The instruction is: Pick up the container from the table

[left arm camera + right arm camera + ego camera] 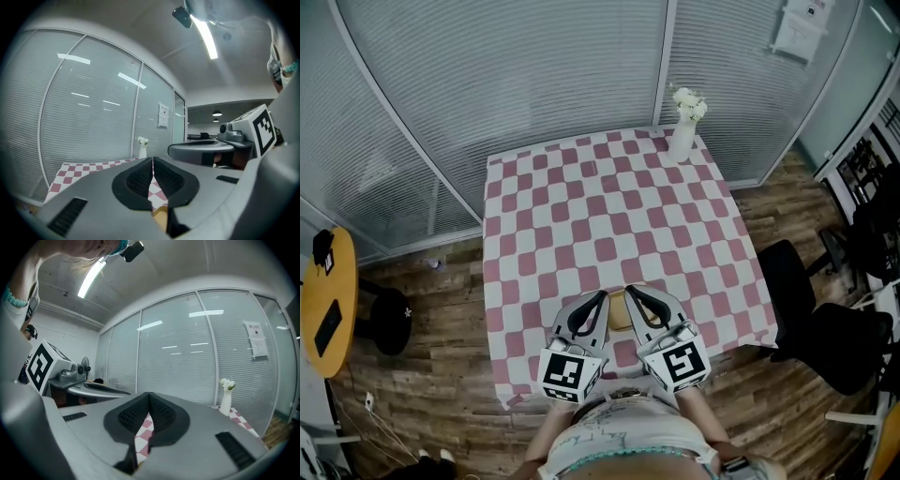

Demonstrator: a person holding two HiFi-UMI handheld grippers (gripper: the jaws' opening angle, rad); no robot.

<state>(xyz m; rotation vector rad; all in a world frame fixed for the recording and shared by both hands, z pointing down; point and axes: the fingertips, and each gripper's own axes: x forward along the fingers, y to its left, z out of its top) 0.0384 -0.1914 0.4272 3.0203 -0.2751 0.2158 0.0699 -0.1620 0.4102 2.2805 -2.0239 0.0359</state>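
as i stand at its near edge, the square table under a pink-and-white checked cloth (609, 206) stretches away ahead of both tongs, whose tips hang over its nearest squares. off to the right of my right tongs, beside the table on the wooden floor (441, 356), sits a black office chair (811, 309). my left tongs (598, 302) and right tongs (634, 296) lie side by side, close together, tips leaning toward one another. in the left gripper view the left tongs (153, 161) are closed, ribbed black pads meeting at the tips with nothing gripped; only cloth shows through the gap lower down. the right gripper view shows the same of the right tongs (148, 396): pads pressed together, empty. far ahead and to the right of both, at the table's far right corner, a slim white vase with white flowers (682, 131) stands upright. smallest is the tan container (618, 311), resting on the cloth in the narrow gap between the two tongs, just beside both. they hide most of it, so i cannot tell its shape or whether they touch it. the left gripper view catches a sliver of that container (160, 218) just below my closed jaws.
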